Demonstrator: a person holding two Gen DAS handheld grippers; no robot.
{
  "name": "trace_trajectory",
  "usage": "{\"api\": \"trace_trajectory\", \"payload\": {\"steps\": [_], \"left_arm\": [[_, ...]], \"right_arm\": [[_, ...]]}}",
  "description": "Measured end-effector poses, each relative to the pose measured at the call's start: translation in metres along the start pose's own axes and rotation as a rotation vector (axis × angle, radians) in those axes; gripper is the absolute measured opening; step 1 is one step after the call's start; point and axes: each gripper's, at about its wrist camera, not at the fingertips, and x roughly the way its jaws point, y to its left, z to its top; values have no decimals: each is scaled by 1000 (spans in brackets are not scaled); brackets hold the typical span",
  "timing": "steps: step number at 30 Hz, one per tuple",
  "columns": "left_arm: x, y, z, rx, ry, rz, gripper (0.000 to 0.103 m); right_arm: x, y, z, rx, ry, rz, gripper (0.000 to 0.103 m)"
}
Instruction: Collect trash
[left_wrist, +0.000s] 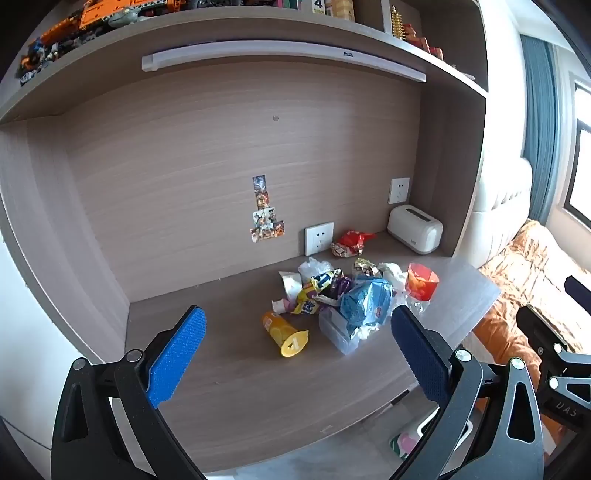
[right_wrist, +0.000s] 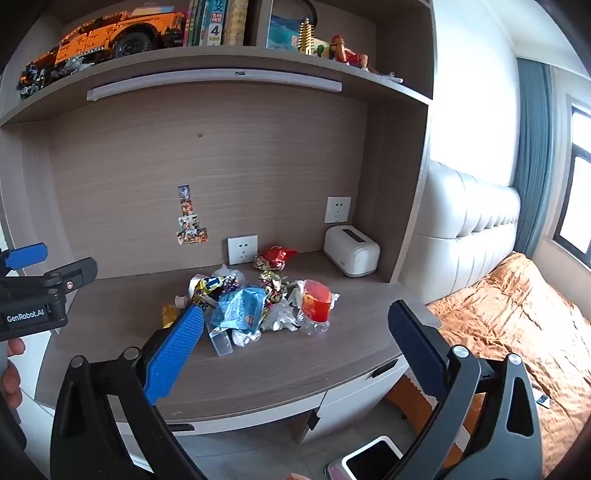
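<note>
Both claws, left claw (left_wrist: 297, 349) and right claw (right_wrist: 295, 347), released above the bench (left_wrist: 229, 387); loose wrapper pile (left_wrist: 343, 295) near the right edge may scatter if nudged.

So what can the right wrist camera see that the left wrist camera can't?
Only the right wrist view shows the white bin on the floor below the desk, the white drawer fronts, the whole orange toy truck and a hand holding the left gripper.

Only the left wrist view shows the whole yellow bottle lying on its side.

Both show the trash pile, the white toaster, the red cup and the wooden desk. Both grippers are open.
</note>
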Motion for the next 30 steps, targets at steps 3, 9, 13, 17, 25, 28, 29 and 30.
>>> {"api": "trace_trajectory", "payload": {"steps": [3,9,13,17,25,28,29,30], "left_arm": [[1,-2,-2,8,-2,-3,99],[1,-1,0,9,3,-8,99],[1,0,0,10,8,-13,99],[1,0,-1,10,8,-16,99],[0,-1,0,14,9,-21,99],[0,0,-1,15,10,-24,99],[-1,0,-1,15,9,-24,99],[-1,1,-1,14,8,-22,99]], "right_arm": [[0,0,1,0,1,0,100],[0,1,-1,5,-6,-8,100],[0,3,-1,3,1,-9,100],[-1,3,-1,5,-1,-6,100],[-3,6,-1,3,-5,-3,100],[-5,6,-1,3,-5,-4,100],[-5,6,-1,4,-4,-2,100],[-5,7,-1,5,-3,-3,100]]}}
